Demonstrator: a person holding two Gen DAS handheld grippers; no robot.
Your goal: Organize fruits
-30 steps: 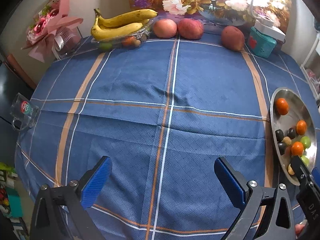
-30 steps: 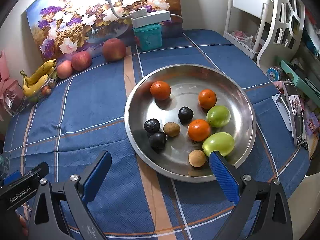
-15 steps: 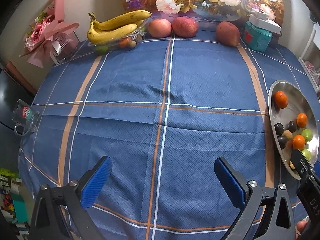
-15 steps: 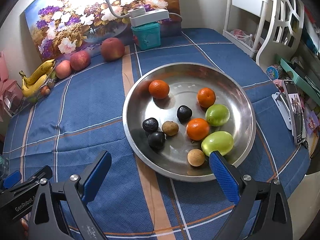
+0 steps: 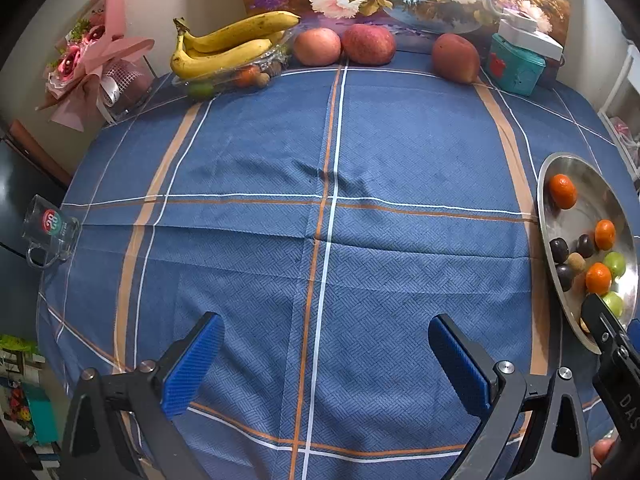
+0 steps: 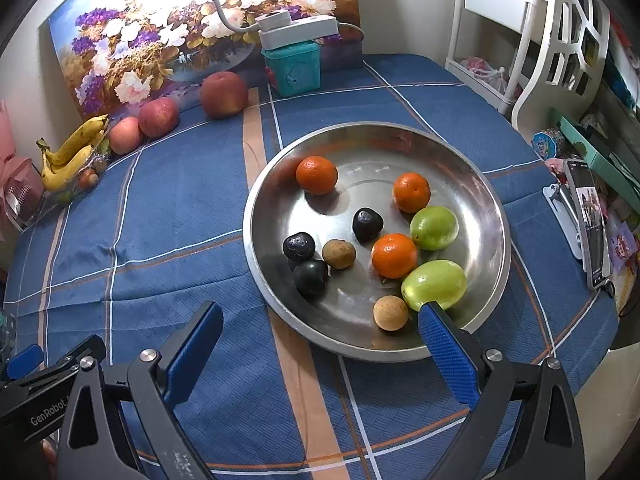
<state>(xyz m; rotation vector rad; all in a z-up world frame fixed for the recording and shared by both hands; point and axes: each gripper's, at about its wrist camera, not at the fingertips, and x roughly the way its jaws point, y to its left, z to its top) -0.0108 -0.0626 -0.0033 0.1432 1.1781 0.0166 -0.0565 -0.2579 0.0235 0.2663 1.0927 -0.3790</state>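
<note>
A round steel plate (image 6: pixel 486 200) sits on the blue checked tablecloth, holding three oranges (image 6: pixel 316 175), two green fruits (image 6: pixel 434 285), three dark fruits (image 6: pixel 299 246) and two small brown ones (image 6: pixel 390 312). It shows at the right edge of the left wrist view (image 5: pixel 568 228). Bananas (image 5: pixel 224 46) on a clear tray and three red apples (image 5: pixel 368 45) line the far edge. My right gripper (image 6: pixel 320 344) is open and empty, just in front of the plate. My left gripper (image 5: pixel 324 356) is open and empty over bare cloth.
A teal box (image 6: pixel 294 66) with a white lamp on it stands before a flower painting (image 6: pixel 160 28). A pink bouquet (image 5: pixel 92 76) lies at the far left. A glass mug (image 5: pixel 48 232) stands at the left table edge. A white shelf (image 6: pixel 532 32) and a phone (image 6: pixel 592 220) are at the right.
Both views have drifted slightly; the plate and far fruit sit a little lower and closer in frame. Both grippers stay open. Nothing on the table has moved.
</note>
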